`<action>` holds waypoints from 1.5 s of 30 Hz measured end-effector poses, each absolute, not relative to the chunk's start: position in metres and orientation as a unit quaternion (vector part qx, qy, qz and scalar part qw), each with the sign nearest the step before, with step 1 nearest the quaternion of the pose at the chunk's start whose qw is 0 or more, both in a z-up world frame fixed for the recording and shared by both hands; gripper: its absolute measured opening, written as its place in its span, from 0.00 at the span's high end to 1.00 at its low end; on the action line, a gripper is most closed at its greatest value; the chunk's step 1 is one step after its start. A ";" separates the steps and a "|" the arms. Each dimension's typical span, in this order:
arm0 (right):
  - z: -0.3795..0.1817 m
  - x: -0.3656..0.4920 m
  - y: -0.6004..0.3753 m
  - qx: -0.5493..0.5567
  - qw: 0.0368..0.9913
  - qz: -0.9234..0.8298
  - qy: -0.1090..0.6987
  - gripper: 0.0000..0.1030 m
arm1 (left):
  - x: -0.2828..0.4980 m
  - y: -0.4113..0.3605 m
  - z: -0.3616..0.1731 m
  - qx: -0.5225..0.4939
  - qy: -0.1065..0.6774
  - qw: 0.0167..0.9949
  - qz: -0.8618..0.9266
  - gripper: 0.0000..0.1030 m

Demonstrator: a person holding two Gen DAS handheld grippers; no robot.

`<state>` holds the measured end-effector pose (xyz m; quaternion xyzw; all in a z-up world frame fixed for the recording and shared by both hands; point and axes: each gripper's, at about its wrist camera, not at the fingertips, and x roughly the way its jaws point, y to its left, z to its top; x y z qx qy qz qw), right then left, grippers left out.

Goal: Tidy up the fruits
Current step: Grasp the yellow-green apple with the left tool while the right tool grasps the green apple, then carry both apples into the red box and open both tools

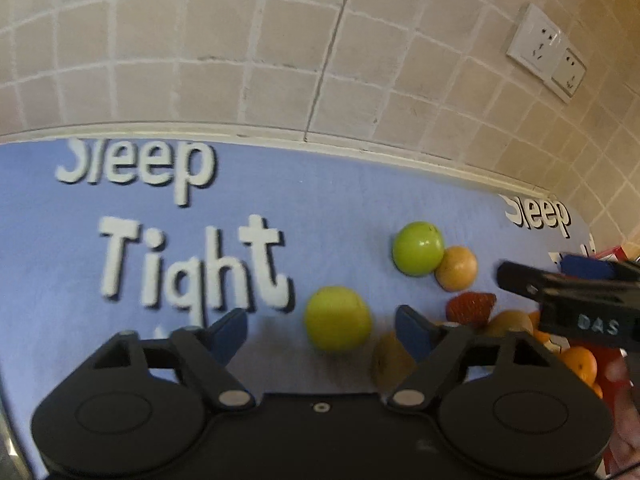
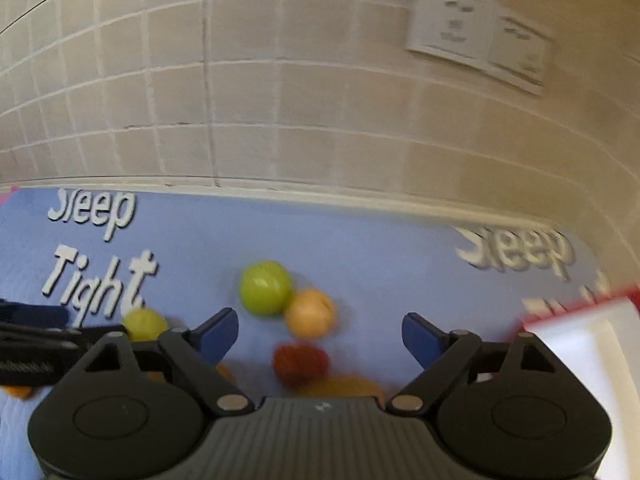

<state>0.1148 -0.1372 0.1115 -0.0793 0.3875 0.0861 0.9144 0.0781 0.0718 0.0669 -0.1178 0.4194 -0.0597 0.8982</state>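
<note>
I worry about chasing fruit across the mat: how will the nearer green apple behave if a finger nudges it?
The green apple looks round and lies free on the blue mat, so it would probably roll. Its skin looks smooth, so the pads may slip. The soft-looking mat may slow it.

Mat pale blue, white lettering. Two apples: green, yellow-green. Strawberry red. Tangerines orange. Wall beige tiles, white grout. Gripper pads blue, bodies black.
</note>
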 end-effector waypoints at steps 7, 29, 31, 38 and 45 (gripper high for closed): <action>0.082 0.175 -0.117 -0.123 0.892 0.179 0.397 0.26 | 0.108 0.072 0.039 -0.155 0.456 0.870 -0.104 0.38; 0.081 0.175 -0.118 -0.106 0.889 0.217 0.389 0.50 | 0.100 0.057 0.067 -0.111 0.422 0.894 -0.099 0.47; 0.100 0.164 -0.128 -0.090 0.899 0.203 0.378 0.50 | 0.096 0.050 0.084 -0.101 0.405 0.902 -0.110 0.47; 0.168 0.104 -0.204 -0.036 0.936 0.099 0.336 0.50 | 0.091 -0.013 0.151 -0.049 0.338 0.918 -0.199 0.47; 0.199 0.040 -0.316 0.015 0.944 -0.070 0.321 0.50 | 0.097 -0.124 0.187 -0.014 0.306 0.892 -0.332 0.47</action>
